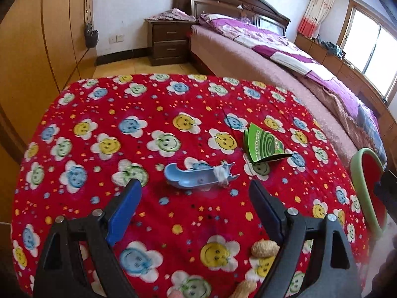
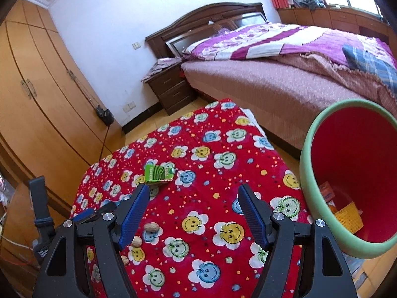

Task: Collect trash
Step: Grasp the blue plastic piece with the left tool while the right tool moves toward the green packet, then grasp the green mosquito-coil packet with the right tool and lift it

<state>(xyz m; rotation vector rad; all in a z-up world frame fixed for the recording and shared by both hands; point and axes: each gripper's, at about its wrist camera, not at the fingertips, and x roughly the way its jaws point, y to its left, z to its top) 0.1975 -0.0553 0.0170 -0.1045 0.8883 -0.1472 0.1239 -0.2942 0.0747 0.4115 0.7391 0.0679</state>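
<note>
On the red flower-print table cover (image 1: 153, 213) lies a broken light-blue plastic piece (image 1: 196, 176) with white tape on one end, just beyond my left gripper (image 1: 196, 188), which stands open and empty. A green printed wrapper (image 1: 264, 145) lies further back to the right, and walnuts (image 1: 264, 248) sit close under the left gripper's right finger. My right gripper (image 2: 193, 196) is open and empty above the cover, with the green wrapper (image 2: 160, 173) ahead of its left finger and walnuts (image 2: 151, 227) below it. A red bin with a green rim (image 2: 307, 149) stands at the right, with scraps inside.
A bed (image 2: 273, 74) with a purple quilt runs behind and right of the table. A dark nightstand (image 1: 168, 39) stands by the wall, and wooden wardrobes (image 2: 37, 94) line the left. The left gripper's body (image 2: 42, 208) shows at the right wrist view's left edge.
</note>
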